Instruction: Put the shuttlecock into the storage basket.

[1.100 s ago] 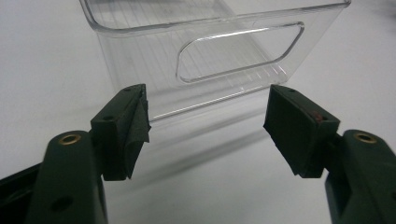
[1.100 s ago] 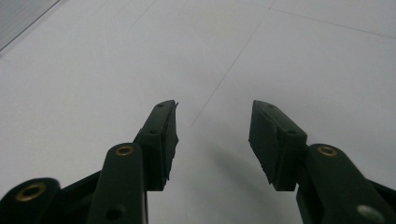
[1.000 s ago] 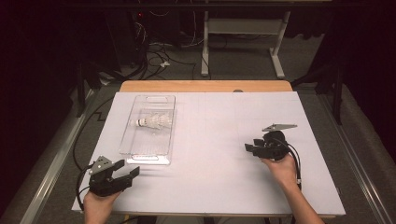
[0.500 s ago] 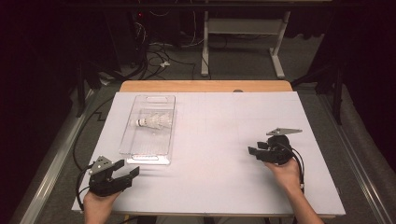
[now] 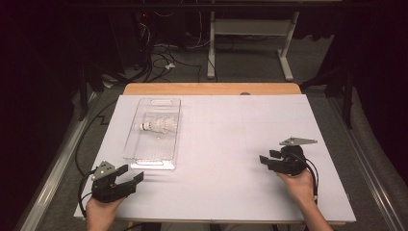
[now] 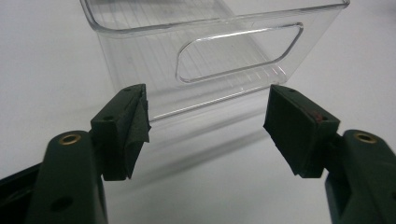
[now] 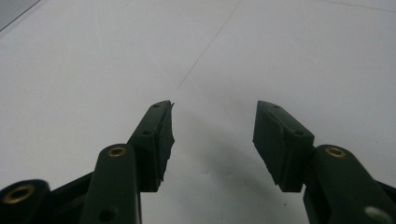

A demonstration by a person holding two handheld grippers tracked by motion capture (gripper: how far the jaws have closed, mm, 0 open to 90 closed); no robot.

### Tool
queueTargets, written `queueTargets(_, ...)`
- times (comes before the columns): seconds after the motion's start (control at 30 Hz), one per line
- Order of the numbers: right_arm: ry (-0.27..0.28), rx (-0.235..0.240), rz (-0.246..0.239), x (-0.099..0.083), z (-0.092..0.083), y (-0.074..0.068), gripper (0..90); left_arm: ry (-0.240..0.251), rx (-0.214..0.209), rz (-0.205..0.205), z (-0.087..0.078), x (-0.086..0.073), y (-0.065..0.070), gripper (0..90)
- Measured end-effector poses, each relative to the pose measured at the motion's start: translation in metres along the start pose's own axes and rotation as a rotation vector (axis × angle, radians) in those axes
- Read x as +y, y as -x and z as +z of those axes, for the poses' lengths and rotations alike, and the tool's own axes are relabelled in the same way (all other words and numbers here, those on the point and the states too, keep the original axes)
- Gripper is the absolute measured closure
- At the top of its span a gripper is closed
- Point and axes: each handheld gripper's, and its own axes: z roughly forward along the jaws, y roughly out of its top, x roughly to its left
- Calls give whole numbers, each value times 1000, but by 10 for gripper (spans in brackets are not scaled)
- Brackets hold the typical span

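A clear plastic tray (image 5: pixel 153 159) lies left of centre on the white table, with a white shuttlecock (image 5: pixel 156 126) on its side inside it. My left gripper (image 5: pixel 131 173) rests at the near left corner, open, with its jaws pointing at the tray's near end. In the left gripper view the left gripper (image 6: pixel 208 116) stands a short way from the tray's handle wall (image 6: pixel 233 60), with nothing between the pads. My right gripper (image 5: pixel 267 157) sits near the right front of the table, pointing left. The right gripper (image 7: pixel 212 121) has just been opening its jaws over bare table, nothing between them.
A white sheet (image 5: pixel 226 144) covers the table, with a wooden strip (image 5: pixel 211 89) along the far edge. Cables and a metal desk frame (image 5: pixel 250 33) stand on the dark floor beyond. A rail (image 5: pixel 53 178) runs along the table's left side.
The right hand and its gripper have shifted a little to the right and toward the near edge. The left gripper, the tray and the shuttlecock have stayed put.
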Motion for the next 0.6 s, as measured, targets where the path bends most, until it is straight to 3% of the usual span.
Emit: queueTargets(0.6,41,-25,16,-15,-9,4,433,4,-2,-1,-1,0,1,317)
